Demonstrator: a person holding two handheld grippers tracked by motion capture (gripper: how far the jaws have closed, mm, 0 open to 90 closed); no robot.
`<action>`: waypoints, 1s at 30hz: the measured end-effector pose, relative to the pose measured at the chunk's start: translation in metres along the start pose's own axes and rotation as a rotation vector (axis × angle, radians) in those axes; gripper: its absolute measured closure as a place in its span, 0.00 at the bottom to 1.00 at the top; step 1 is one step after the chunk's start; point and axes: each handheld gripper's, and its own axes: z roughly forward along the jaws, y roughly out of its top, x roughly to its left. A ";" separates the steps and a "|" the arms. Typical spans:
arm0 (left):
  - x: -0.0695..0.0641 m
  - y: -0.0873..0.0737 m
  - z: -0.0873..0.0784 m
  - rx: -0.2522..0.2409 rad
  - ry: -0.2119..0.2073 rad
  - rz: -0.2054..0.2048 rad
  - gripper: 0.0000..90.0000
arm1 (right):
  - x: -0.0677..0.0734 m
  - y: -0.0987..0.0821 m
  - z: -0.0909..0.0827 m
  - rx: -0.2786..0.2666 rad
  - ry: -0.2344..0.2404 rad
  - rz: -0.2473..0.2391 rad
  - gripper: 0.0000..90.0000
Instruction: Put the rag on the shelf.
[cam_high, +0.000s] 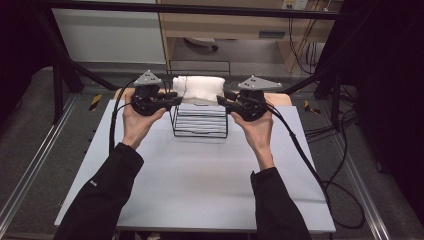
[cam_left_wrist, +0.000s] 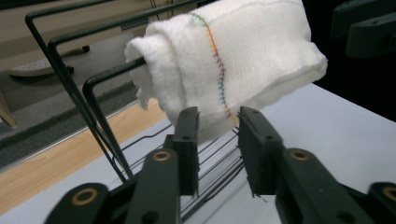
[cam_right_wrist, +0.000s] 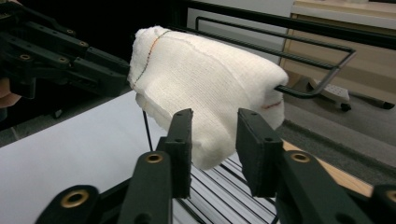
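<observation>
Left gripper (cam_left_wrist: 217, 135): fingers (cam_left_wrist: 187, 140) parted, a clear gap between them, nothing pinched. The lower fold of the white towel (cam_left_wrist: 233, 60) hangs just in front of the tips; whether cloth brushes the inner pads is hard to tell from this angle, but nothing is clamped.

Right gripper (cam_right_wrist: 215, 140): same picture from the other end. Fingers (cam_right_wrist: 254, 144) spread and released, the towel's drooping edge sitting between and just ahead of them, not squeezed.

Towel: folded double and draped over the top rails of a black wire rack (cam_high: 200, 122), which carry its weight at both ends, so it stays put with no grip on it. Coloured stitching runs along its hem.

In the high view the two grippers flank the rack, left (cam_high: 176, 99) and right (cam_high: 221, 101), each pointing inward at one end of the towel (cam_high: 199, 87). That symmetric stance suits laying a wide cloth evenly across the rails. Judgement: the hanging looks done, and both hands are placed to back straight out.

Rack stands at the far middle of the white table (cam_high: 200, 190).
</observation>
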 end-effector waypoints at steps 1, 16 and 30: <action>0.000 -0.002 -0.002 0.007 -0.001 0.003 0.72 | -0.001 0.000 -0.003 0.003 0.000 0.005 0.67; 0.004 -0.051 -0.024 0.095 -0.004 -0.017 0.26 | -0.015 -0.025 -0.037 0.041 -0.013 0.078 0.23; 0.011 -0.109 -0.049 0.130 0.046 -0.058 0.06 | -0.022 -0.072 -0.051 0.109 -0.005 0.090 0.07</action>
